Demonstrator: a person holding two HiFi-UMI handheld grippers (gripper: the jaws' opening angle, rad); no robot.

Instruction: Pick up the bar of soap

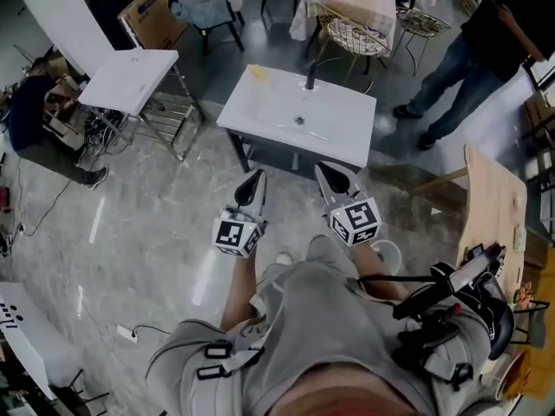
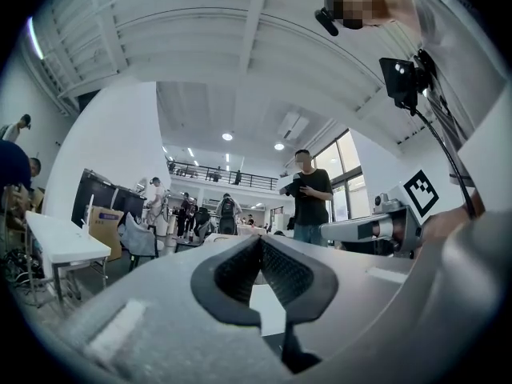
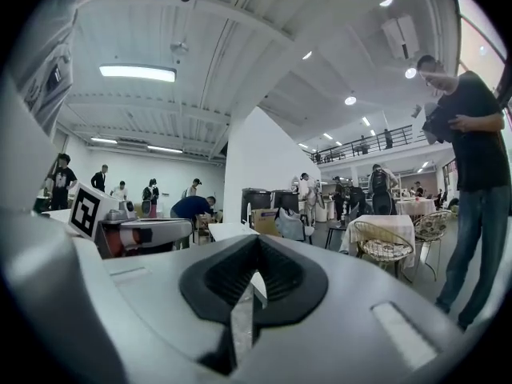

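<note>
**Soap bar on the basin top, both grippers shut and empty**

Soap bar (image 1: 259, 74), a small yellowish block, lies on the far left corner of the white washbasin top (image 1: 338, 124). It is well ahead of the left gripper (image 1: 257, 177), almost straight beyond its tips, and ahead and to the left of the right gripper (image 1: 323, 169). A black faucet (image 1: 310, 78) stands at the basin's far edge, near the soap on its right. The drain (image 1: 299, 120) sits in the basin between the faucet and the two grippers.

Both grippers hang over the grey marbled floor (image 1: 156, 232), just short of the basin's near edge. They are side by side, a little apart, and point toward the basin. In the left gripper view the dark ribbed pads (image 2: 284, 274) meet at the tips with nothing between them. In the right gripper view the pads (image 3: 228, 274) are likewise closed together on nothing.

Farther out, a white folding table (image 1: 130, 78) stands ahead and to the left of the left gripper, with a cardboard box (image 1: 152, 11) and a grey chair (image 1: 208, 9) beyond it. A cloth-covered table (image 1: 347, 3) and a round wire chair (image 1: 357, 35) stand past the basin. A standing person (image 1: 468, 59) in a dark top and jeans is ahead and to the right of the right gripper. A wooden table (image 1: 494, 206) lies to that gripper's right.
</note>
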